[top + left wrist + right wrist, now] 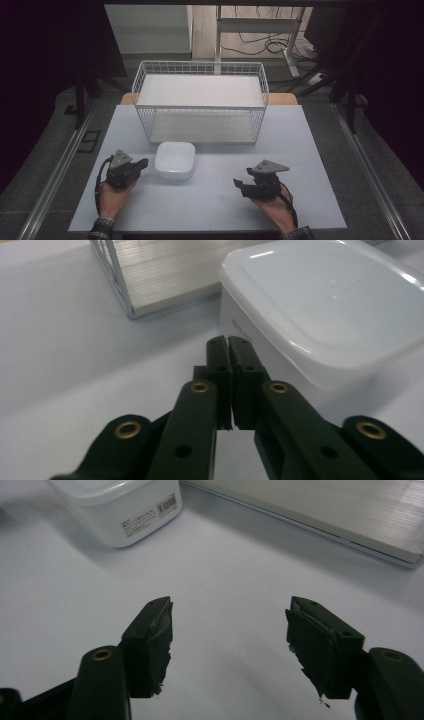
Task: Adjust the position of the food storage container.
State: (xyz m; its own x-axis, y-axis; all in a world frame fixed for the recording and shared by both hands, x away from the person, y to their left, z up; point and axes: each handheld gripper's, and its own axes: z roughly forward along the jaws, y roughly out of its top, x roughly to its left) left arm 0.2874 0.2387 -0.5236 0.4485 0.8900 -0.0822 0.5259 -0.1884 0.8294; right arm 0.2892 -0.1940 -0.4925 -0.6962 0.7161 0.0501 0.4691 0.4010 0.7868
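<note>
A white square lidded container (175,160) sits on the pale table (215,200), just in front of the wire rack. My left gripper (144,163) lies at the container's left side, pointing toward it. In the left gripper view its jaws (229,340) are shut together with nothing between them, their tips close to the container (330,305) wall. My right gripper (241,177) rests at the table's front right, pointing left. Its jaws (231,602) stand open over bare table, with the container (120,505) farther off.
A white two-level wire rack (200,64) stands at the table's back middle; its lower shelf (165,270) (325,505) lies near the container. Dark floor, rails and desk legs surround the table. A person's hands and checked sleeves come in from the bottom edge.
</note>
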